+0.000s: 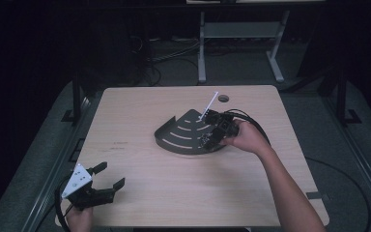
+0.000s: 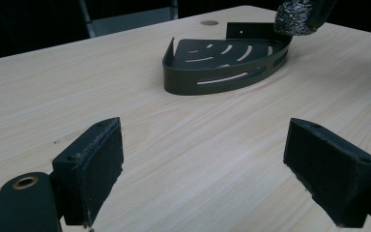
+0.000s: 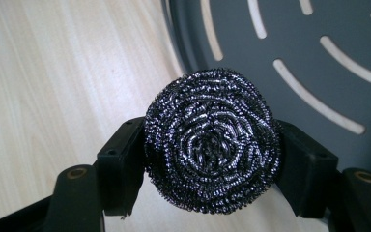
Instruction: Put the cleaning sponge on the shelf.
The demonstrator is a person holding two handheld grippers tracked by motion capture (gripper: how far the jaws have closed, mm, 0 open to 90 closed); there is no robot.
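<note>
Your right gripper (image 3: 210, 193) pinches the steel wool scourer (image 3: 211, 140) over the slotted corner shelf's (image 1: 186, 137) rim; release early and it rolls onto the table (image 1: 174, 188). Left gripper (image 1: 107, 180) rests spread.

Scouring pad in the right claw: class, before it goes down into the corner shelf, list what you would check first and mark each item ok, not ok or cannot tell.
1. Scouring pad gripped between both jaws of the right claw: ok.
2. Pad over the corner shelf, not the bare table: ok, it sits at the shelf's rim.
3. Shelf floor free of other things: ok where visible; the part under the pad cannot tell.
4. Left claw out of the way: ok, open near the table's front left corner.
5. Shelf flat on the table: ok.
6. Height of the pad above the shelf floor: cannot tell.
</note>
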